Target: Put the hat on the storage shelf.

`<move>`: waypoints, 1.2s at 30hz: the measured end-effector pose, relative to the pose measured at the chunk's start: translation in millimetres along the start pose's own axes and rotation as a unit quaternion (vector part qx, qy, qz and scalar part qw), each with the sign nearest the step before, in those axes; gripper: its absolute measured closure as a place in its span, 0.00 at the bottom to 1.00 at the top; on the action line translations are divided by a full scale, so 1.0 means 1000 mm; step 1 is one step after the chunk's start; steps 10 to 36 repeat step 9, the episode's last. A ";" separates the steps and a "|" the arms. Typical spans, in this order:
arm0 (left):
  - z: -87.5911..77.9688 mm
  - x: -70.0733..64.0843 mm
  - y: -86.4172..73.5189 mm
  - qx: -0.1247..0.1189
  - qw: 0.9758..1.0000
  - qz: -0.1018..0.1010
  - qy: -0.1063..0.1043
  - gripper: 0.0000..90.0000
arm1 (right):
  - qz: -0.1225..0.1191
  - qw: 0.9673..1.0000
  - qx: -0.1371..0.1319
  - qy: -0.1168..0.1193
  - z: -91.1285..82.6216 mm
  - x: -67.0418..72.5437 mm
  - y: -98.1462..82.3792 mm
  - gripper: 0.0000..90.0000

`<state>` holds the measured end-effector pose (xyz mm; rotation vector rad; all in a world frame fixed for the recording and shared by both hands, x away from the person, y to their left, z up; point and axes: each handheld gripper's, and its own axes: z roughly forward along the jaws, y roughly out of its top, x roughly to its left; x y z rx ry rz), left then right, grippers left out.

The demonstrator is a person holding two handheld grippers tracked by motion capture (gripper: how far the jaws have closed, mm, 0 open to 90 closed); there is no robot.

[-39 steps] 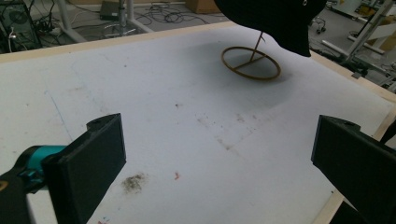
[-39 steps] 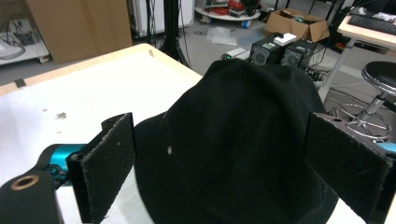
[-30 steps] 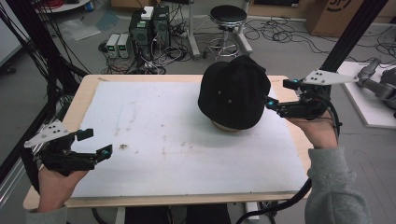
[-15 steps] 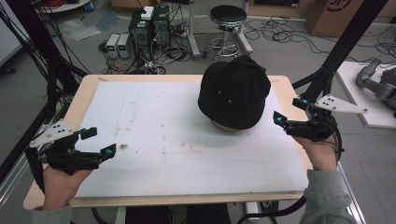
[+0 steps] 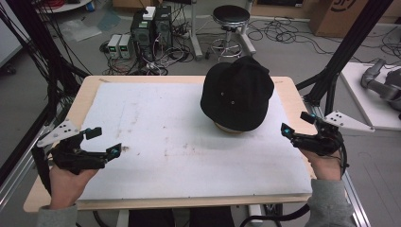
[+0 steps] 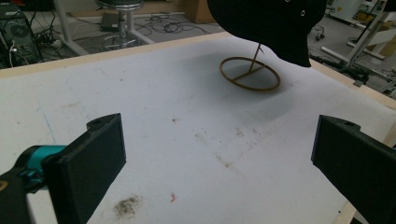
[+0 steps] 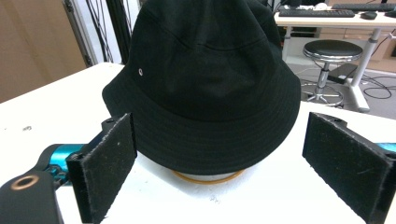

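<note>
Both tongs gape empty; the right tongs (image 5: 298,125) have drawn back from the black hat (image 5: 237,92), the left tongs (image 5: 105,142) barely shifted

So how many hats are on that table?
1. A black bucket hat sits on a ringed wire stand toward the table's far right, ahead of the right gripper. Nothing here suggests another is hidden.

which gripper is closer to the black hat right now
Right. The right gripper sits open just off the black hat's near right side; the left gripper is open far across the table.
</note>
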<state>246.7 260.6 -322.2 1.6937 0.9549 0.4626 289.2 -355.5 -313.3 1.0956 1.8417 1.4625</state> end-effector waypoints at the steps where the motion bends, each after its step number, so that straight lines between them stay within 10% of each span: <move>1: 0.001 0.000 0.000 0.000 1.000 0.001 -0.002 0.04 | 0.002 1.000 -0.001 -0.005 -0.001 0.000 -0.001 0.11; 36: 0.008 -0.004 0.002 0.003 1.000 0.004 -0.003 0.04 | 0.013 1.000 -0.005 -0.013 -0.004 -0.004 -0.007 0.11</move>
